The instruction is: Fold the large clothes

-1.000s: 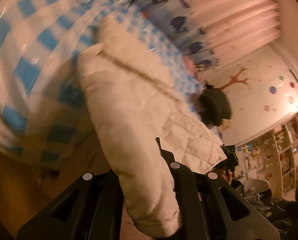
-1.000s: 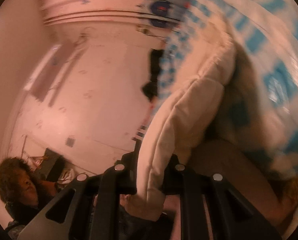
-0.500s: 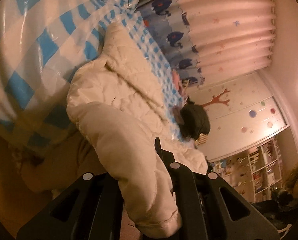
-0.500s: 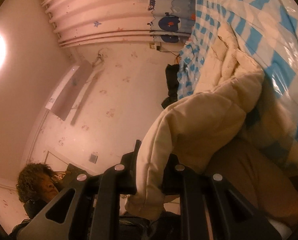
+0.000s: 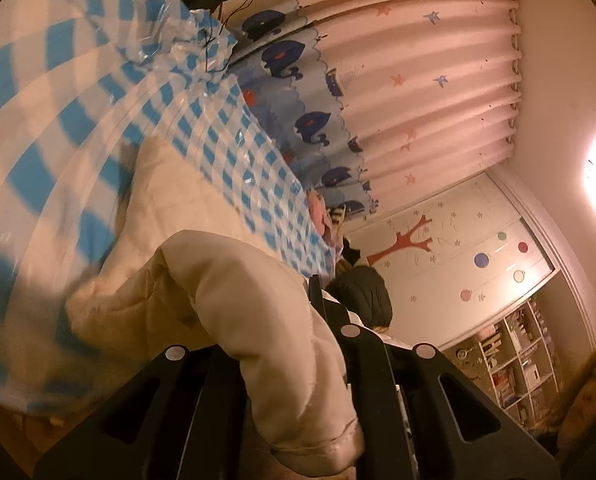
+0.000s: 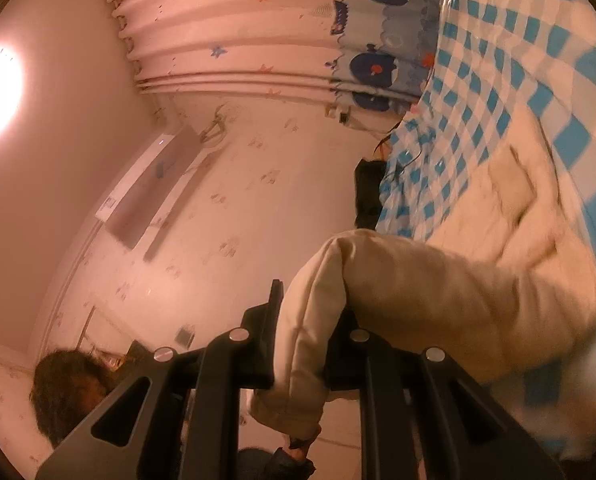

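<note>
Left gripper [image 5: 298,364] is clamped on a fold of the cream padded jacket [image 5: 202,288], its two black fingers [image 5: 361,380] pressing the puffy fabric from either side. In this left wrist view the hemmed edge of the jacket hangs out below the jaws, while the rest of the garment runs up and away onto the blue-and-white checked sheet [image 5: 98,92], which is covered in shiny clear plastic. Beyond the sheet hangs a pink curtain [image 5: 425,80] with stars and a blue whale border. A dark bundle [image 5: 363,294] lies just past the jacket, before a wall with a tree decal [image 5: 405,244] and a bookshelf [image 5: 513,360].

Right gripper [image 6: 303,344], in the right wrist view, is likewise closed on a thick edge of the same jacket [image 6: 457,280], the fabric pinched between its fingers [image 6: 266,340] and bulging above them. The jacket trails rightward onto the checked sheet [image 6: 477,80]. A wall-mounted air conditioner [image 6: 154,188] and a person's head [image 6: 70,392] appear to the left.
</note>
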Tool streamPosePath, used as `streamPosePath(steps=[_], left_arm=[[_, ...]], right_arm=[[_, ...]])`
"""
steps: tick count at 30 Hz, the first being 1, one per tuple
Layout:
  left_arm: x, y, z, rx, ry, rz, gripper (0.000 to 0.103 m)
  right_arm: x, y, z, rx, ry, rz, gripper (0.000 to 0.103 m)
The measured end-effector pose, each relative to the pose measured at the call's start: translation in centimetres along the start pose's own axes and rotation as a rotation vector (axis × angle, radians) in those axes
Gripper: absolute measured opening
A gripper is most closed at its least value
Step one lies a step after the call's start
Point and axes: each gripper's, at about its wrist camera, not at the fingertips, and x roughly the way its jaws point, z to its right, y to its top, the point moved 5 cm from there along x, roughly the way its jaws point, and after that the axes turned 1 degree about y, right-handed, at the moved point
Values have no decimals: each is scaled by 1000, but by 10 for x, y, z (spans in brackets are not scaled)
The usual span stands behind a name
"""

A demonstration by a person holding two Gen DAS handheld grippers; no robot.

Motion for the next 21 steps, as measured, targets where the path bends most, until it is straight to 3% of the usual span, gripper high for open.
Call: streamPosePath(steps=[12,21], left_arm=[[83,104,-29,-89,37,53,7],[142,137,-88,-181,145,49,7]], right_arm=[[69,104,42,16,-106,21,17],[102,150,125,117,-263,50,17]])
